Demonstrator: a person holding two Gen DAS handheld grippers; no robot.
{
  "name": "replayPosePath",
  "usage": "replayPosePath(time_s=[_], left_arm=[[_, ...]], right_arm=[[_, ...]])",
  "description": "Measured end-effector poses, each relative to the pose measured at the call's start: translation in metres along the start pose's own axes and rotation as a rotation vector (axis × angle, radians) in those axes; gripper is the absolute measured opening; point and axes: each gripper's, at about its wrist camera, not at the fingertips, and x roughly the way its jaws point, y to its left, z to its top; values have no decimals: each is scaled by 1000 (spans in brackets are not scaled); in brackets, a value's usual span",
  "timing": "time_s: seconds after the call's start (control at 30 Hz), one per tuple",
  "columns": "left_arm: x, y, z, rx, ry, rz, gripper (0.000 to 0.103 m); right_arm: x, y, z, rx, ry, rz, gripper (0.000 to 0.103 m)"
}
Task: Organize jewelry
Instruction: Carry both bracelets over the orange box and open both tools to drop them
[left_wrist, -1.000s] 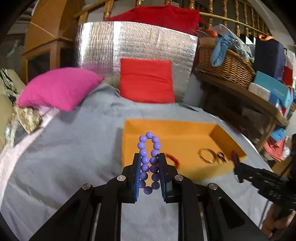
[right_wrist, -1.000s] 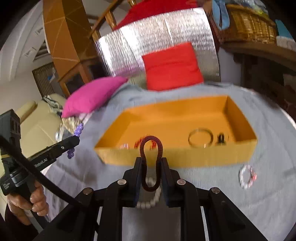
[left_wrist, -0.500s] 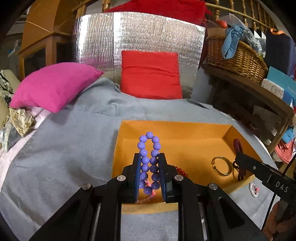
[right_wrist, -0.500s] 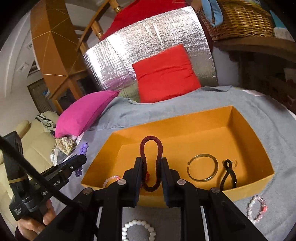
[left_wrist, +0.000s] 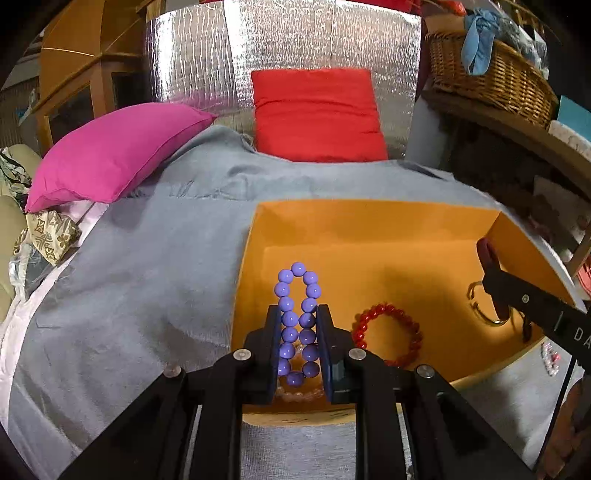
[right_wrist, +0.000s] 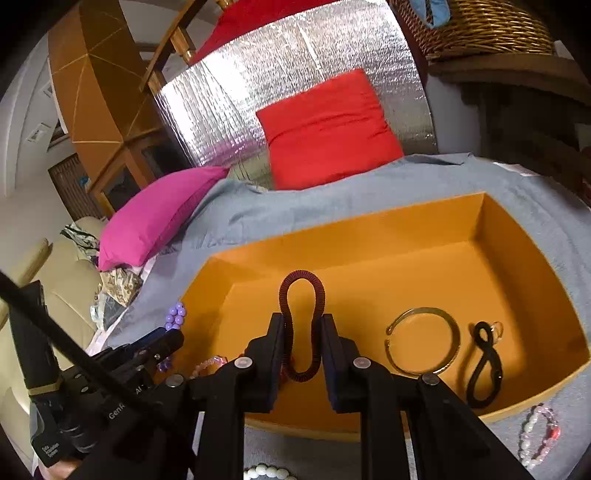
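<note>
Since a second ago both grippers have been carried forward over the orange box (right_wrist: 524, 236), its near wall now under the jaws. Left gripper (left_wrist: 298, 345) pinched narrow on a purple bead bracelet (left_wrist: 297, 317); right gripper (right_wrist: 303, 350) likewise on a dark red coil band (right_wrist: 302, 321). Already boxed: red bead bracelet (left_wrist: 388, 334), gold bangle (right_wrist: 423, 341), black hair tie (right_wrist: 484, 365). Left on the grey cloth (left_wrist: 147, 295): pink-white bracelet (right_wrist: 539, 434), white bead bracelet (right_wrist: 267, 472).

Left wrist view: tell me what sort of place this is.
Probably a lived-in home room, on a bed or sofa: a grey cloth cover with a magenta pillow, a red cushion, and a woven wicker basket of clothes.
</note>
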Motion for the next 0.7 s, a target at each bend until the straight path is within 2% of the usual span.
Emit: replayPosePath(time_s=[0.53, 0.7], left_arm=[[4, -9, -3, 50, 24, 58, 20], [1, -10, -4, 60, 21, 76, 20]], right_arm=[[9, 2, -5, 1, 33, -37, 25], [8, 0, -5, 13, 36, -43, 34]])
